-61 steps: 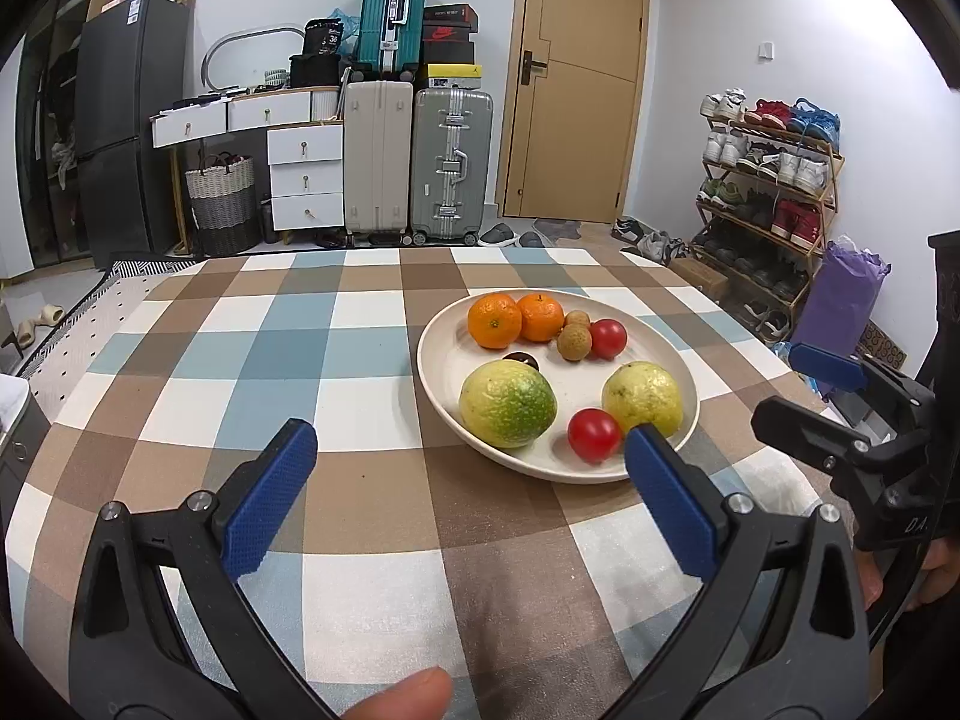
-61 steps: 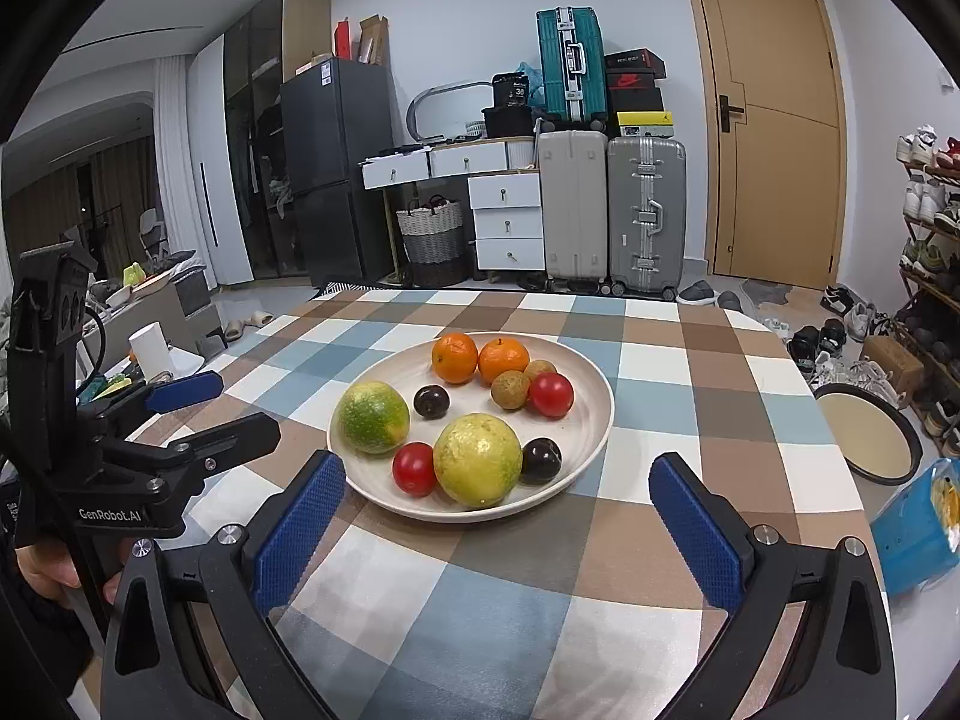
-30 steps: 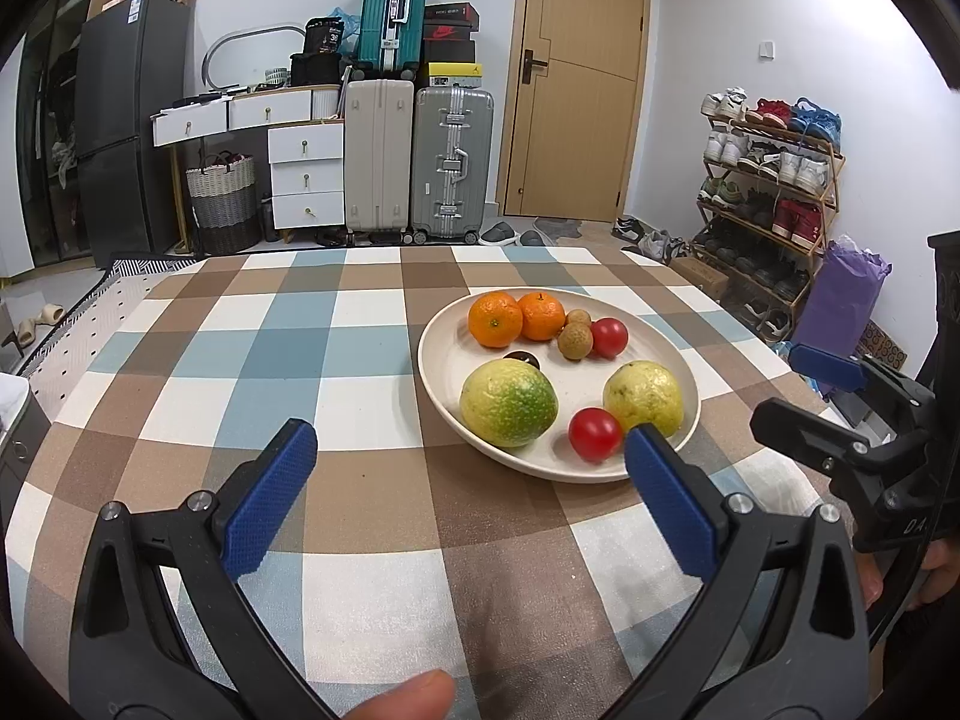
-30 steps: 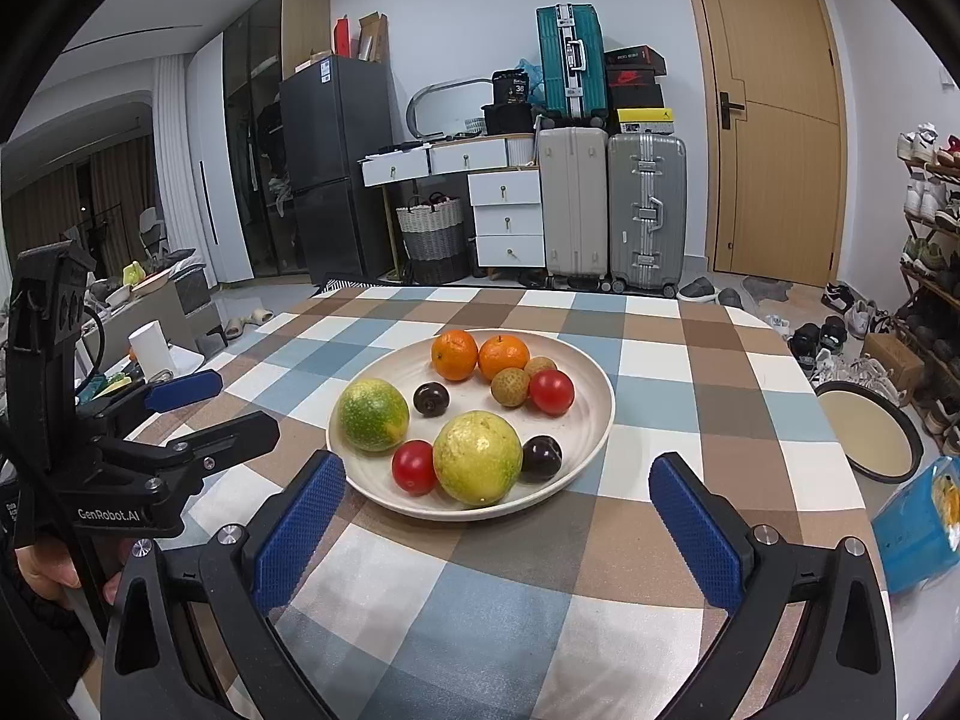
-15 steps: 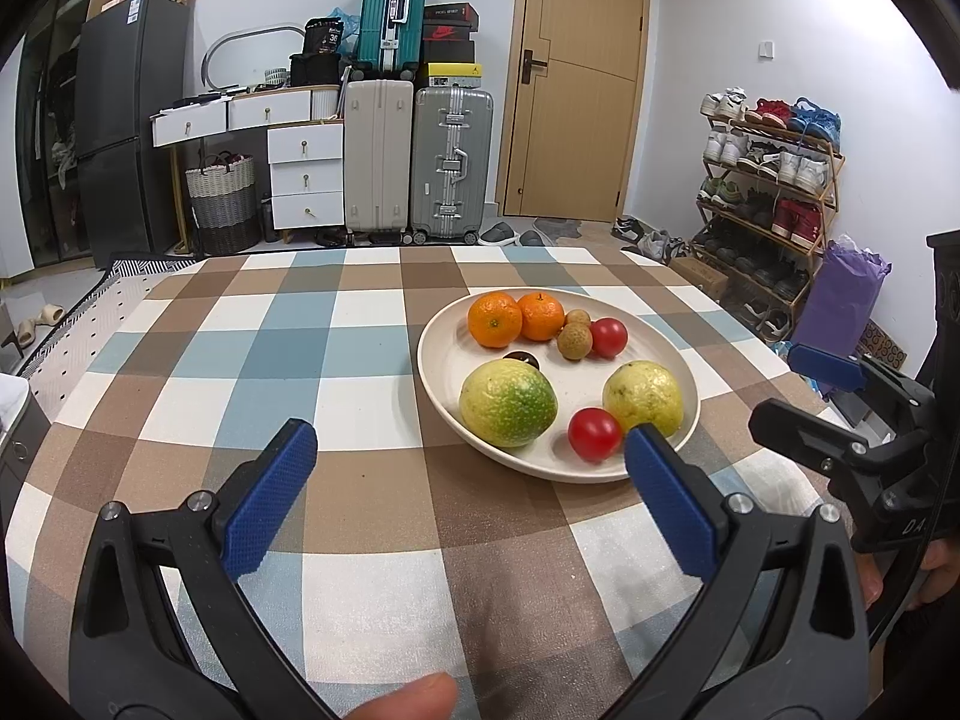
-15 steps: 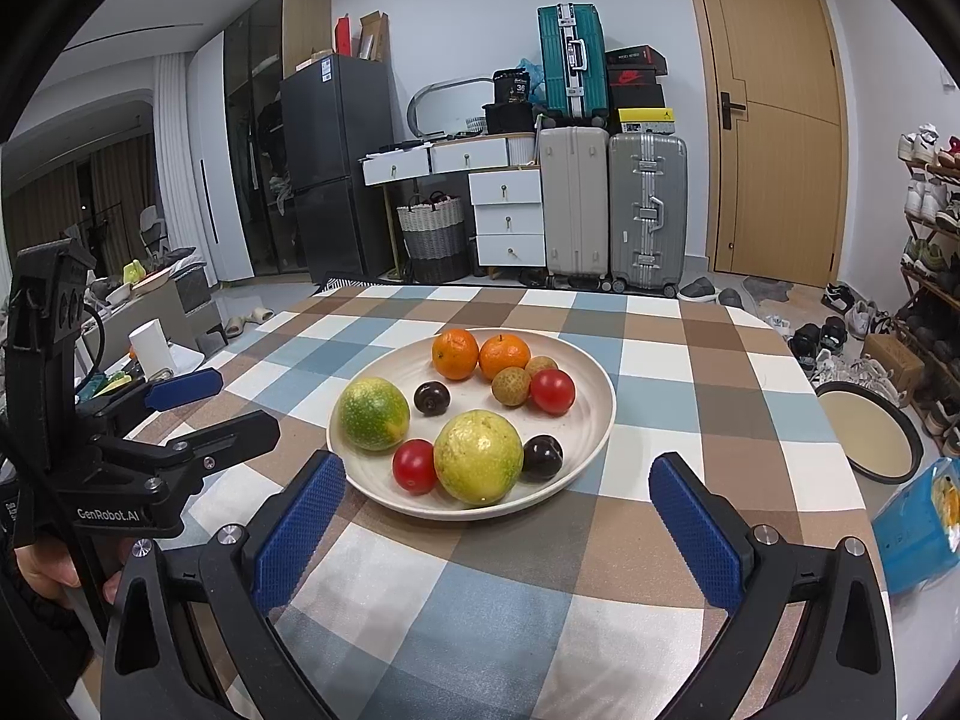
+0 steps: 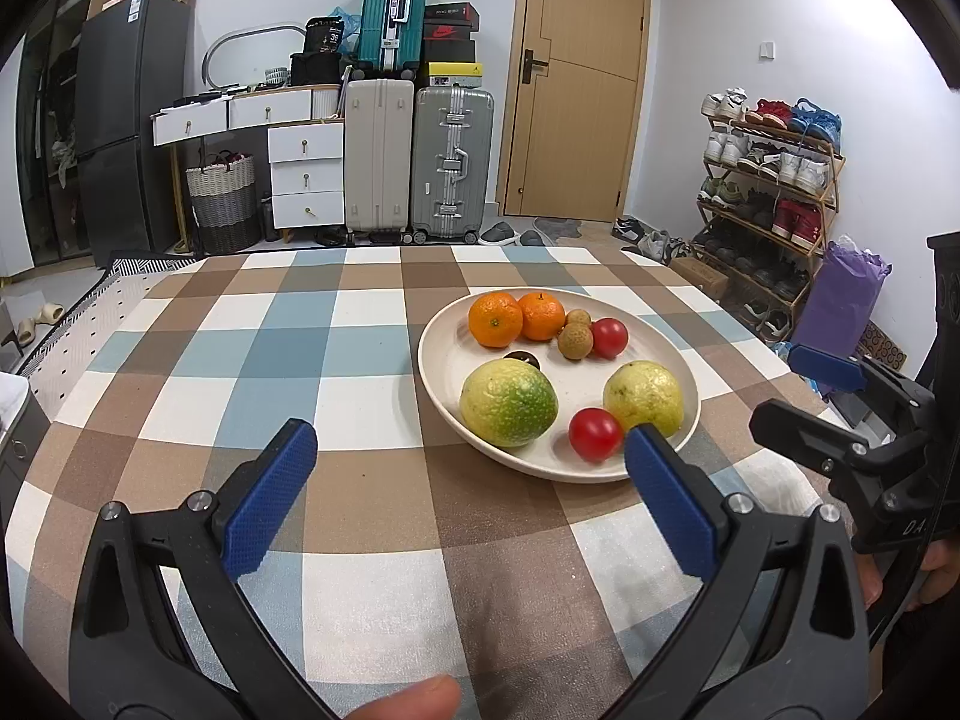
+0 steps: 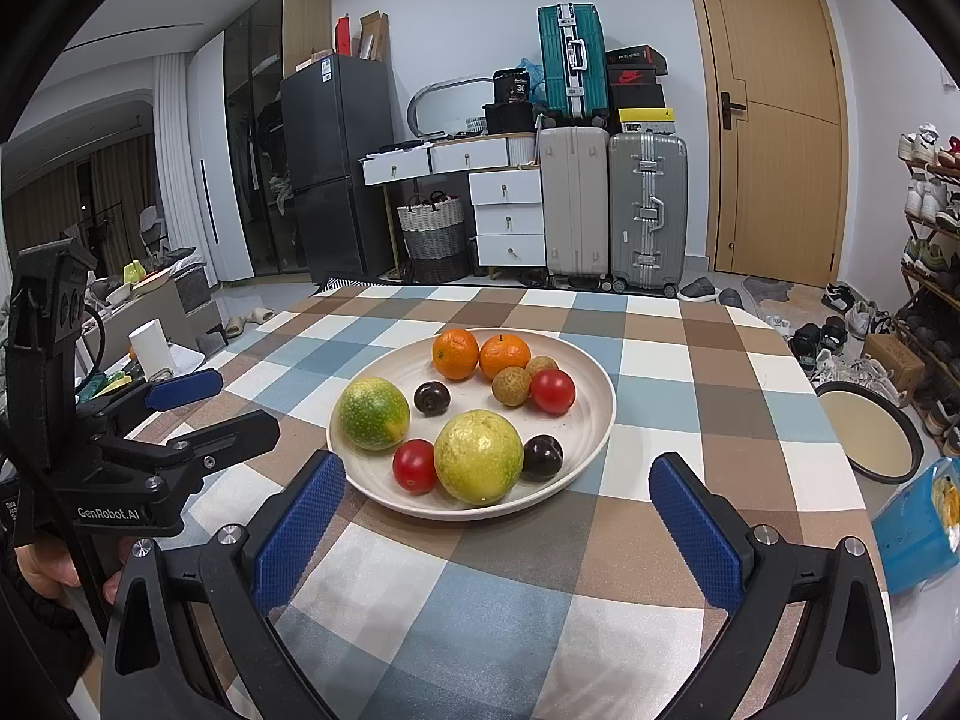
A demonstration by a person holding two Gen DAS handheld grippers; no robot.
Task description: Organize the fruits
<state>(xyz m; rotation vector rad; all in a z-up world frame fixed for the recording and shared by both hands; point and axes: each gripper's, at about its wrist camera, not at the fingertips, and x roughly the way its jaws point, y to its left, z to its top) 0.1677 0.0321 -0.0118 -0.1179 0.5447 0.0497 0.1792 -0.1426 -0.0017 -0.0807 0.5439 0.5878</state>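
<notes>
Fruits (image 8: 478, 456) lie in the cream plate (image 8: 591, 375) at frame centre on the checked table (image 8: 660, 360), unchanged from the earlier frames. Left gripper (image 7: 468, 498) and right gripper (image 8: 498, 516) hold the same hover at lower frame, fingers spread wide, grasping nothing. No shift in plate or fruit positions.

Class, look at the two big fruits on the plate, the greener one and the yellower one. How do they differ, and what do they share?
Colour: the greener fruit has mottled green patches with yellow ends; the yellower fruit is pale yellow-green all over.
Place: the greener fruit sits by the plate's left edge; the yellower fruit sits near the front, between a tomato and a dark fruit.
Both are round and the largest fruits there.
</notes>
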